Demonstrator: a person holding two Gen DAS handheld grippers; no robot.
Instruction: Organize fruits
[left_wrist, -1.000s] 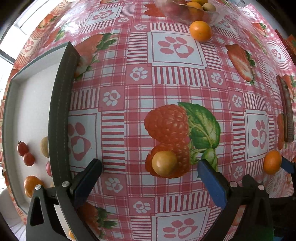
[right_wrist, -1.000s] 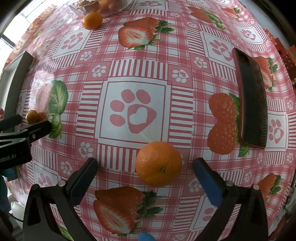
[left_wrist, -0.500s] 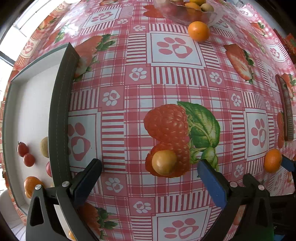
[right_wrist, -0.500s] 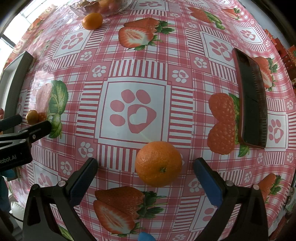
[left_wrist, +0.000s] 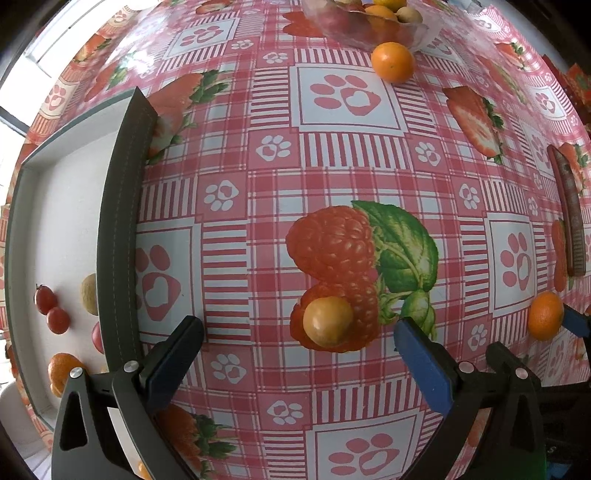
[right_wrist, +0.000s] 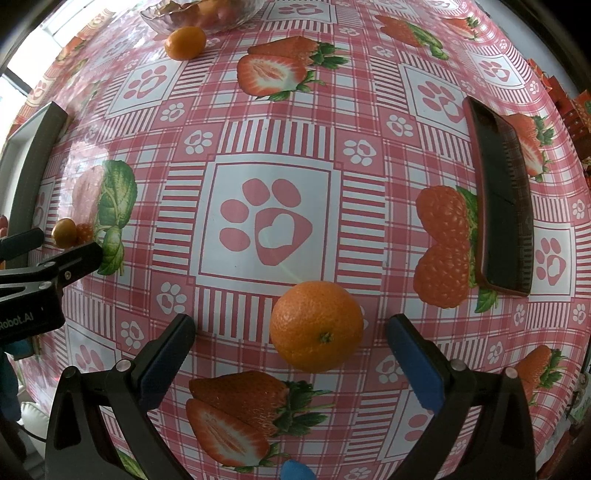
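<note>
Tongs are gaping apart on both sides: left tongs are flanking a yellow fruit, right tongs are flanking an orange on the counter.

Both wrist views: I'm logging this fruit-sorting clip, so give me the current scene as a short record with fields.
left tool: open, straddling a small yellow fruit without touching it
right tool: open, an orange between its fingers, untouched
tray: on the left, holds cherry tomatoes, a pale round fruit and another orange
glass bowl: far edge, fruit inside; a loose orange beside it
dark flat object: right of the orange, lying on the tablecloth
</note>
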